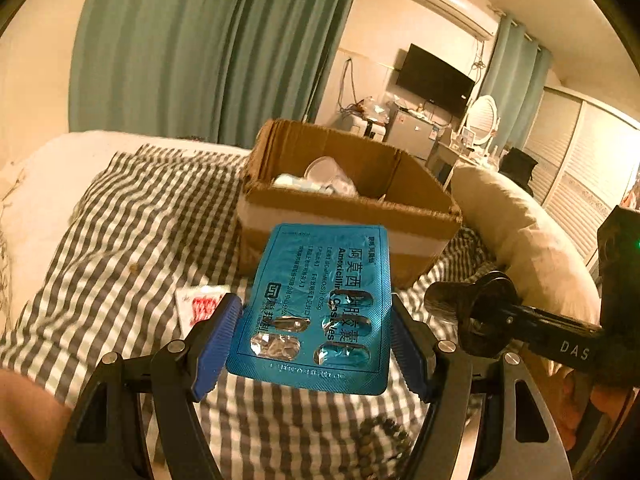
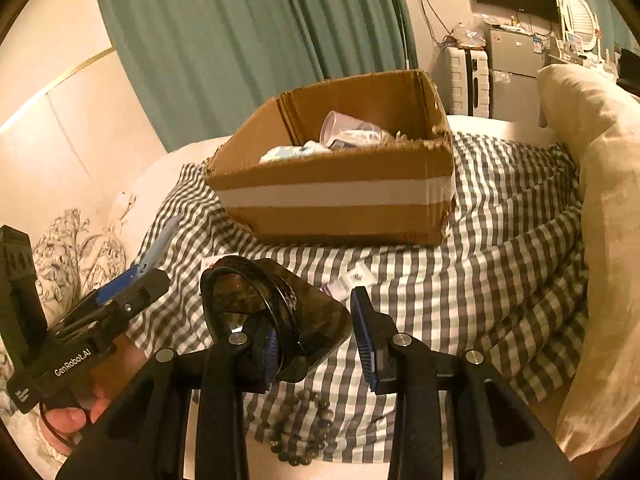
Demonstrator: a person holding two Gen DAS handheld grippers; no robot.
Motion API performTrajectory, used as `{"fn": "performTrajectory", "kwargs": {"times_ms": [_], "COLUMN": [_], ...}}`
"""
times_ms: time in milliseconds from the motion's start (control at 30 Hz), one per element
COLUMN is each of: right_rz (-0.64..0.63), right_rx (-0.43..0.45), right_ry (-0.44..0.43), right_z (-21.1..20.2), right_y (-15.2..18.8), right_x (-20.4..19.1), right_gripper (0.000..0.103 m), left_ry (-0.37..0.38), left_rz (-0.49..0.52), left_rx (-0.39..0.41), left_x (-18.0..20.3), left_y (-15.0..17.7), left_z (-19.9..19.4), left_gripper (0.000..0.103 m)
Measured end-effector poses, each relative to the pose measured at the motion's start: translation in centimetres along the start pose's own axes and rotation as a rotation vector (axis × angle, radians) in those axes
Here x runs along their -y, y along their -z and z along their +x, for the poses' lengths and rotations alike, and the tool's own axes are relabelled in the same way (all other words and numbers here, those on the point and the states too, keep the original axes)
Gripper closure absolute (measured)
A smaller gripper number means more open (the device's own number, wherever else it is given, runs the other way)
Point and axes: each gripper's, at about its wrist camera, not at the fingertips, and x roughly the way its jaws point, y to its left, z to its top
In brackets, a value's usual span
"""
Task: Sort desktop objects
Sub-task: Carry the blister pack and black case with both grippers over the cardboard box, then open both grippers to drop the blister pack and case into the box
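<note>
Checked grey-and-white bedding (image 2: 500,280) covers the bed that fills most of both views, with a cream pillow (image 2: 600,208) along its right side and teal curtains (image 1: 208,52) hanging behind. On the bedding stands an open cardboard box (image 2: 336,216) with a pale tape band round its near wall; inside lie a clear plastic cup (image 2: 340,128) on its side and some pale packets, too blurred to name. Nearer the cameras, the left gripper (image 1: 316,332) is clamped on a blue blister pack (image 1: 320,304) of capsules, its blue pads pressing the pack's two long edges; the pack is lifted clear of the bedding, tilting up towards the box, with several pockets at its near end. The right gripper (image 2: 316,332) holds a dark glass jar (image 2: 280,312) with its open mouth facing left; the left pad sits inside the rim against the wall, while the right pad stands just beside the jar's outer wall, and whether it touches cannot be told. A string of dark wooden beads (image 2: 300,428) lies on the bedding below both grippers. A small white packet (image 1: 200,304) with red print lies left of the blister pack, and another small white packet (image 2: 352,280) lies just beyond the jar.
</note>
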Motion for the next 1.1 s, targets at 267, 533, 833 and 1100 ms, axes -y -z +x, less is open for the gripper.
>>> {"fn": "performTrajectory", "kwargs": {"times_ms": [267, 533, 833, 1100], "right_rz": [0.006, 0.029, 0.064, 0.060], "right_rx": [0.057, 0.139, 0.154, 0.103], "right_ry": [0.009, 0.041, 0.106, 0.137], "right_z": [0.1, 1.4, 6.1, 9.4], "right_y": [-4.3, -10.8, -15.1, -15.0], "right_x": [0.1, 1.8, 4.4, 5.9], "right_gripper": [0.071, 0.071, 0.071, 0.071], "left_ry": [0.033, 0.040, -0.004, -0.029], "left_rz": [0.060, 0.103, 0.147, 0.151], "left_rx": [0.025, 0.072, 0.065, 0.046], "left_x": [2.1, 3.8, 3.8, 3.0], "left_y": [-5.3, -11.0, -14.2, -13.9], "left_z": [2.7, 6.7, 12.3, 15.2], "left_gripper": [0.029, 0.029, 0.029, 0.029]}}
